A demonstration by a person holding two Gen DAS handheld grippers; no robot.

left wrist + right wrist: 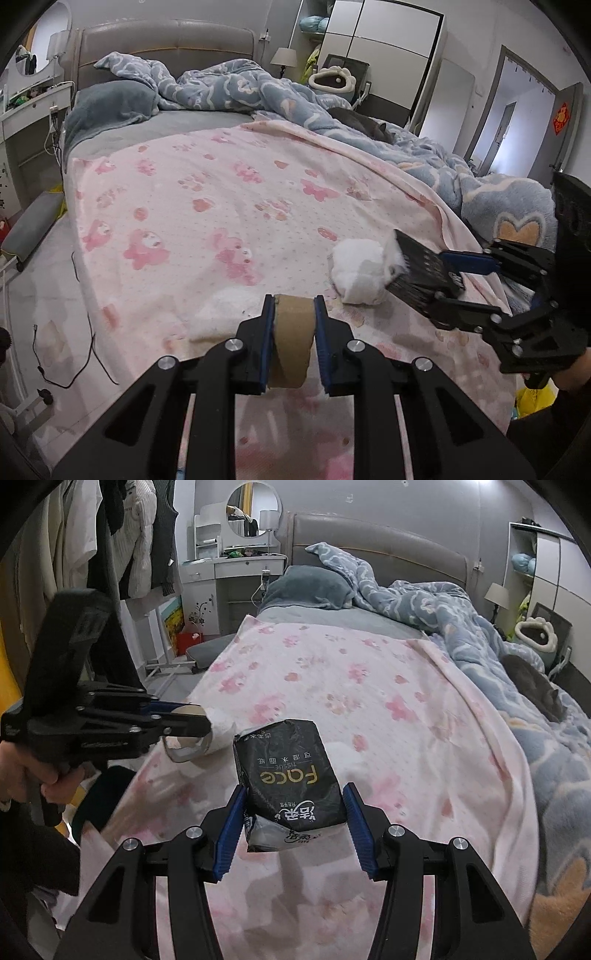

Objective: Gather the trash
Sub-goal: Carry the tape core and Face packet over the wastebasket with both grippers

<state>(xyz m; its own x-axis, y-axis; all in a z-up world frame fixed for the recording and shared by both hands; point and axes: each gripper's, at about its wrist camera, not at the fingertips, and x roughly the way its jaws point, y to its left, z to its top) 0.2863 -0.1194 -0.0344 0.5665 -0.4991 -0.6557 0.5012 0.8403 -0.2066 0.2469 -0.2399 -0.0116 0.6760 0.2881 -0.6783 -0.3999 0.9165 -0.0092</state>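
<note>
My left gripper (293, 306) is shut on a brown cardboard tube (291, 339), held just above the pink blanket (221, 192). From the right wrist view the left gripper (201, 727) sits at the left, with the tube (188, 738) sticking out below its fingers. My right gripper (295, 794) is shut on a black pack of face tissues (291, 775), pads pressing both sides. In the left wrist view the right gripper (393, 262) reaches in from the right with the pack (421, 266). A white crumpled tissue wad (360, 271) lies on the blanket beside the pack.
Another white tissue patch (229, 310) lies on the blanket beside the tube. A grey cat (365, 123) rests on the blue duvet (406, 155) at the far right. A black cable (85, 354) trails on the floor left of the bed. Clothes (122, 535) hang at the left.
</note>
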